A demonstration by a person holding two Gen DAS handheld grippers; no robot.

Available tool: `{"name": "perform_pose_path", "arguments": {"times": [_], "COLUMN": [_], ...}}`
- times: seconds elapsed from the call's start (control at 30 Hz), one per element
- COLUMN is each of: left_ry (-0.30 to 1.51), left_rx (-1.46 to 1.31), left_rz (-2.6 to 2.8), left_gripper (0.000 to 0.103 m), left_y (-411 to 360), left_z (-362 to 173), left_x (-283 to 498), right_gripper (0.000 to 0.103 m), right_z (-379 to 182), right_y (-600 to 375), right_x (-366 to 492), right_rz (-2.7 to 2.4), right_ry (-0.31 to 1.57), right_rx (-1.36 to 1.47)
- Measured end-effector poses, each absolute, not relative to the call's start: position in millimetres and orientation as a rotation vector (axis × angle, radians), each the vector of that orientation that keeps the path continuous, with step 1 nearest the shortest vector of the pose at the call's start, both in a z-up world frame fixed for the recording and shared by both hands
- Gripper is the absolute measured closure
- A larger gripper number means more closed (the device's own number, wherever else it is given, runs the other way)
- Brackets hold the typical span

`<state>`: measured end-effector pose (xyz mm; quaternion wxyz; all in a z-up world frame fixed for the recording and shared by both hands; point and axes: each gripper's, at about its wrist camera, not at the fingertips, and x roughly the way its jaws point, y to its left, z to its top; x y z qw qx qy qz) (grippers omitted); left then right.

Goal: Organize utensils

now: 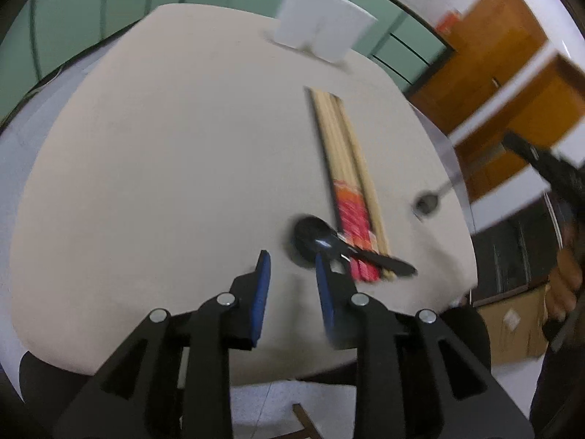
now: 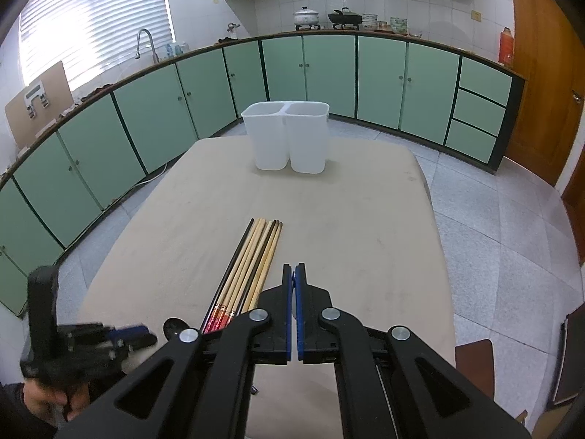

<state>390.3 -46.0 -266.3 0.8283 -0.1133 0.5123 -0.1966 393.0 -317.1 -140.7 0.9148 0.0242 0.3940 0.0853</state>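
Left wrist view: the left hand-held gripper point(image 1: 290, 265) stands partly open and empty over the desk point(image 1: 146, 168), its right pad at the bowl of the black spoon point(image 1: 318, 243), whose handle crosses the chopsticks point(image 1: 343, 168) just ahead. A metal spoon point(image 1: 427, 203) lies further right. Picking up looks like the step in hand — the jaws need to straddle the spoon.

Right wrist view: the right hand-held gripper point(image 2: 293, 278) is closed on nothing. The twin bin point(image 2: 289, 139) stands far ahead — its contents are hidden.

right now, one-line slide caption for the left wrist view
Left tongs open beside a black spoon lying against chopsticks on the beige table.
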Motion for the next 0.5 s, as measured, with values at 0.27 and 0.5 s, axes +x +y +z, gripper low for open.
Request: {"name": "perform_pose_path", "arguments": {"times": [0.27, 0.5], "left_ry": [1.123, 1.135], "left_rx": [-0.240, -0.270], "left_rz": [-0.384, -0.323], "left_gripper": [0.077, 0.081], "left_y": [-78.7, -70.0], "left_z": [-274.3, -285.0], "left_x": [385.7, 406.0], "right_gripper": [0.101, 0.101], "right_z": [-140.0, -141.1], "right_y": [-318.4, -323.8], "right_x": [392.7, 391.1], "right_rz": [0.183, 0.187], "right_ry": [0.814, 0.815], "right_rx": [0.053, 0.064]}}
